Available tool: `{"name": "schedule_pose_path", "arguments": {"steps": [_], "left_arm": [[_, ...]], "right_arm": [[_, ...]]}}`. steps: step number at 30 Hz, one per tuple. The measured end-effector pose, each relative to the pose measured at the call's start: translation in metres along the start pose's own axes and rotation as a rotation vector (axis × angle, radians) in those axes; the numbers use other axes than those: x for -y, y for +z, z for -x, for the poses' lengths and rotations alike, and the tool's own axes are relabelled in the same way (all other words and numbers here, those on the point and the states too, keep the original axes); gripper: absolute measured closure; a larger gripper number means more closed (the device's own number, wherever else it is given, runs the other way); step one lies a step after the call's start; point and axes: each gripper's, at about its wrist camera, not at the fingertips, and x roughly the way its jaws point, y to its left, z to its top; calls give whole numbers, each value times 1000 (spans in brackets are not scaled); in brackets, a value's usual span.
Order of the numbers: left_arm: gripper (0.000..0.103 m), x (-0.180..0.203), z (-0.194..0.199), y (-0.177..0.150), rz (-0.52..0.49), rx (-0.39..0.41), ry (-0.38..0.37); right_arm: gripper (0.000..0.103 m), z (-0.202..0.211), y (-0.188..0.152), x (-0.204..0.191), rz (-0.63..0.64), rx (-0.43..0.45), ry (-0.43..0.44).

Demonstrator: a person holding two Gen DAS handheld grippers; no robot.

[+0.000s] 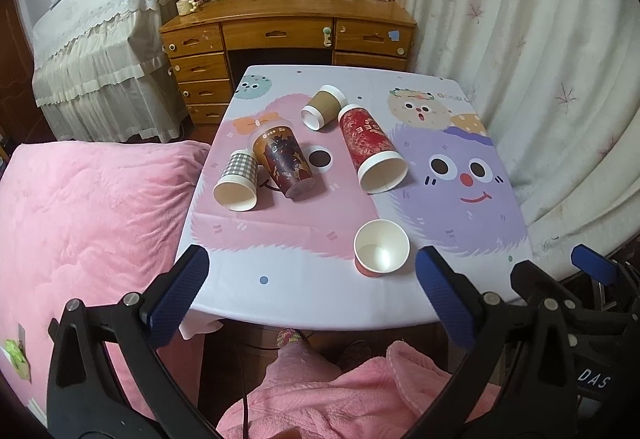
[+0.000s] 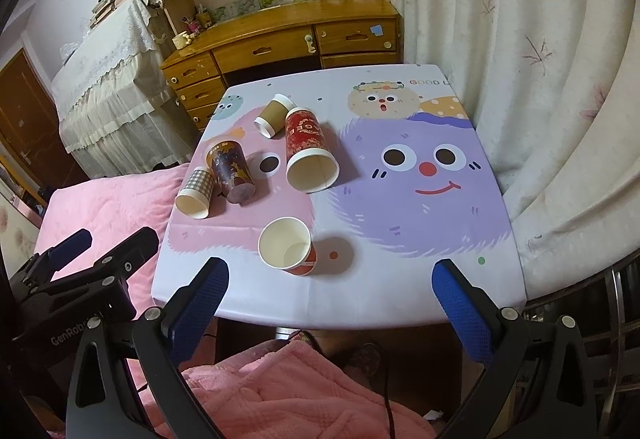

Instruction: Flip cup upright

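Note:
Several paper cups lie on their sides on the cartoon tablecloth (image 1: 280, 279): a checked cup (image 1: 237, 179) (image 2: 196, 193), a dark printed cup (image 1: 285, 163) (image 2: 232, 171), a brown cup (image 1: 323, 106) (image 2: 274, 115) and a tall red cup (image 1: 370, 147) (image 2: 308, 151). A small red cup (image 1: 381, 247) (image 2: 286, 246) stands upright near the front edge. My left gripper (image 1: 312, 291) is open and empty, held before the table's front edge. My right gripper (image 2: 330, 299) is open and empty, also at the front edge. Each gripper shows at the edge of the other's view.
A pink blanket (image 1: 80, 219) covers a bed left of the table. A white curtain (image 1: 540, 59) hangs on the right. A wooden desk with drawers (image 1: 280, 35) stands behind the table. Pink-clad legs (image 1: 320, 391) are below the front edge.

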Motion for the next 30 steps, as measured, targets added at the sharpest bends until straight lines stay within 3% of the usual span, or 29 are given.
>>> {"name": "schedule_pose_path", "arguments": {"steps": [30], "left_arm": [[1,9,-13,-5,-32,-40,2]], "right_arm": [[0,-15,-3,14,-30,-58,10]]}}
